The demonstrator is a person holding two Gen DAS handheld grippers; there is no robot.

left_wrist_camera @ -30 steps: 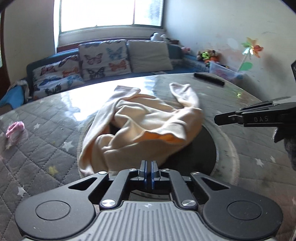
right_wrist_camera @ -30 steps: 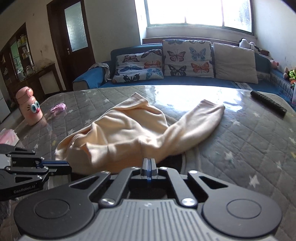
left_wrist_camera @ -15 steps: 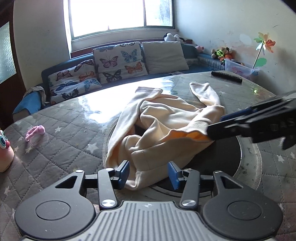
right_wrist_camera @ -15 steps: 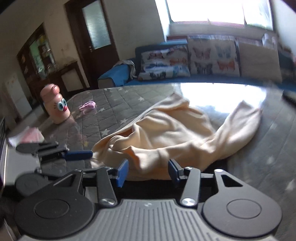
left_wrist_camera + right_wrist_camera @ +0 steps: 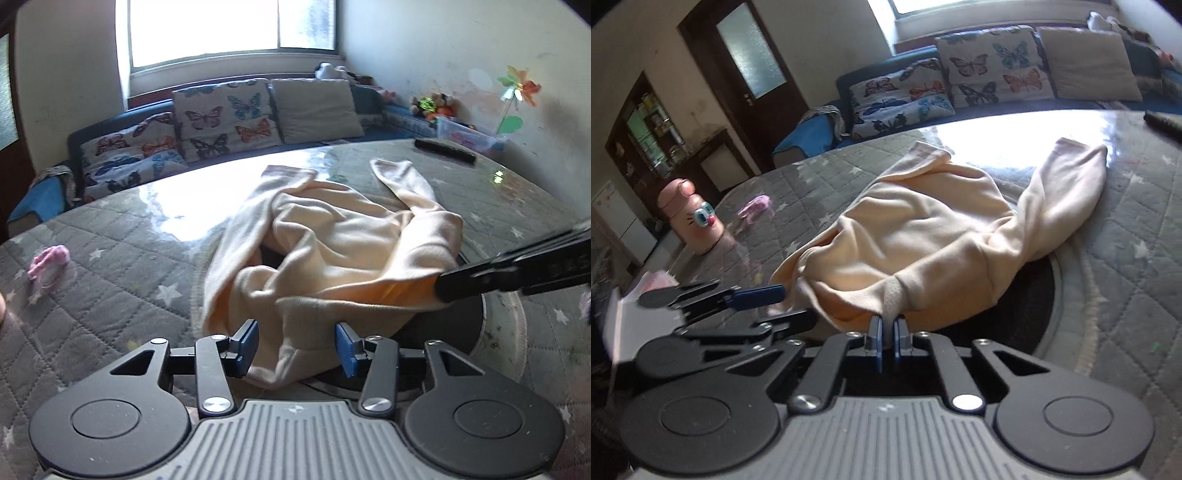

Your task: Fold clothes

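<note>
A cream sweater [image 5: 343, 243] lies crumpled on the round table, over a dark turntable disc. It also shows in the right wrist view [image 5: 923, 236]. My left gripper [image 5: 297, 345] is open, its blue pads either side of the sweater's near hem corner. It also shows in the right wrist view [image 5: 768, 302] at the left. My right gripper [image 5: 887, 332] is shut on a pinch of the sweater's hem. In the left wrist view the right gripper [image 5: 443, 290] grips the hem from the right.
A grey quilted star cloth [image 5: 110, 280] covers the table. A pink scrap [image 5: 48, 264] lies at the left and a black remote [image 5: 443, 149] at the far right. A pink cartoon bottle [image 5: 690, 221] stands at the left. A sofa with butterfly cushions [image 5: 218, 118] is behind.
Both grippers were shut a second ago, then opened. My right gripper has moved in and shut on the sweater's hem. My left gripper stays open around the near hem corner.
</note>
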